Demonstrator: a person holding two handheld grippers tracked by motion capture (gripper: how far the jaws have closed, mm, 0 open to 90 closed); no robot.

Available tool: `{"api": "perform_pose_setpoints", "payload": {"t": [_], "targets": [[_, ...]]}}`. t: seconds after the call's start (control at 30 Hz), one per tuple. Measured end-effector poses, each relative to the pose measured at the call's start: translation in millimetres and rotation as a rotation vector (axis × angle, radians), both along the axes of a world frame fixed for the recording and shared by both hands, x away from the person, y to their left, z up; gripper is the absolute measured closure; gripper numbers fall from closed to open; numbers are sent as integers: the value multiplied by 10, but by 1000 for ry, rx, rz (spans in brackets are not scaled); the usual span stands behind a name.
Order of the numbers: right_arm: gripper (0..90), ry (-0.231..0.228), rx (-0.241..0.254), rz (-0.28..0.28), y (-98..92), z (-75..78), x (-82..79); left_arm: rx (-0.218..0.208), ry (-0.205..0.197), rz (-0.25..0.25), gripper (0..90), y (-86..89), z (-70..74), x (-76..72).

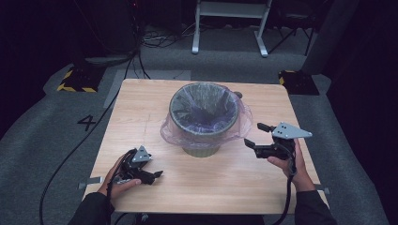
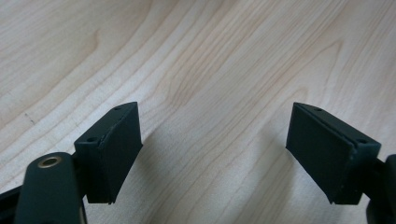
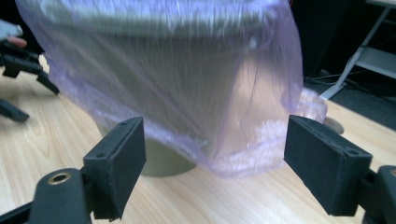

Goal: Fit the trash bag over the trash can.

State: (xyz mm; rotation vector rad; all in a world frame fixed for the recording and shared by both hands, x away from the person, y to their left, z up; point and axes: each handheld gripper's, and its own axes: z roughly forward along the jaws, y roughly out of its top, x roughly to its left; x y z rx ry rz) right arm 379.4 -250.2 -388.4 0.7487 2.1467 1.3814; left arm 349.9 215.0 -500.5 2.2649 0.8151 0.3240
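A grey-green waste bin [image 1: 201, 149] stands in the middle of the wooden table [image 1: 141, 108], lined with a thin purple plastic bag [image 1: 171, 131] that folds over the rim and hangs down the outside. My right gripper [image 1: 253, 134] hovers just right of the bin, open. In the right gripper view its jaws [image 3: 215, 120] frame the hanging bag [image 3: 261, 93] without touching it. My left gripper [image 1: 155, 177] rests low near the table's front left, well away from the bin, open, and faces bare wood [image 2: 215, 107].
A small round object [image 1: 238, 94] lies on the table behind the bin. On the grey floor around the table are cables, two yellow-and-black striped bases [image 1: 75, 82] and a white metal frame [image 1: 230, 28]. The table's front strip is bare wood.
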Motion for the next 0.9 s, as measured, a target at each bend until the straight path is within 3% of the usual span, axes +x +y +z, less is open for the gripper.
{"api": "perform_pose_setpoints", "payload": {"t": [0.2, 0.43, 0.9], "targets": [[210, -30, 25, 22, 80, 234, 17, -25, -4, -4, 155, 21, -26, 9], [199, -52, 17, 49, 222, 473, 77, -32, -15, -4, 153, 30, -38, -1], [197, -58, -23, 48, 443, 699, 257, -33, -14, -4, 152, 31, -39, -1]]}}
